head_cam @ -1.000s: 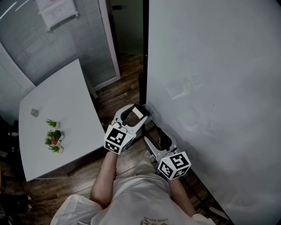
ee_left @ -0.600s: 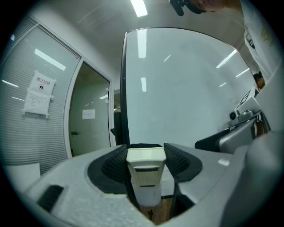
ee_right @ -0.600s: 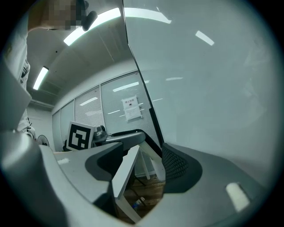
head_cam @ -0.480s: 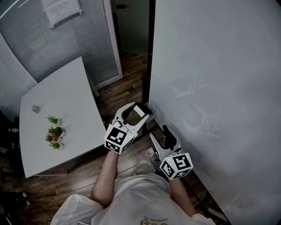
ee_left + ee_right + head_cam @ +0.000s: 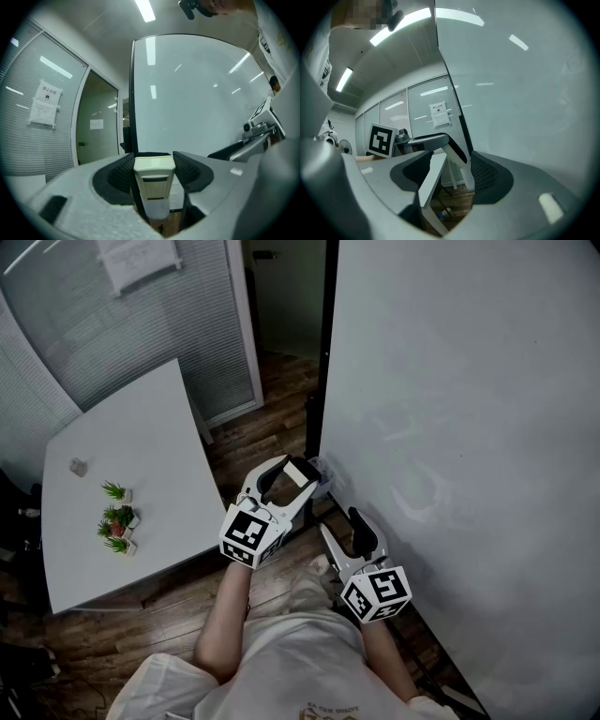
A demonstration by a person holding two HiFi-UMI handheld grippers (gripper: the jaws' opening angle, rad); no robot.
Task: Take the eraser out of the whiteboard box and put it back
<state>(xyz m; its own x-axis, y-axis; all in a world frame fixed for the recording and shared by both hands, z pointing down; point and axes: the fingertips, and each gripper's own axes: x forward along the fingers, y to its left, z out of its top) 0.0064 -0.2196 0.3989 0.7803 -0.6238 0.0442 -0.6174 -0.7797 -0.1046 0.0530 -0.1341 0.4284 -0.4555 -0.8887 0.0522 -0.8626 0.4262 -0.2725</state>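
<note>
1. We are clamping the eraser (image 5: 153,180) between the fingers of the left gripper (image 5: 298,476). It is sitting just beside the left edge of the whiteboard (image 5: 469,427), near what we are taking for the clear box (image 5: 326,476).
2. The fingers are pinching only its narrow sides, so a knock on the box rim could be twisting it loose onto the floor (image 5: 272,427).
3. The right gripper (image 5: 343,525) is hanging close below, fingers spread and empty. Crowding in could be jostling the eraser.
</note>
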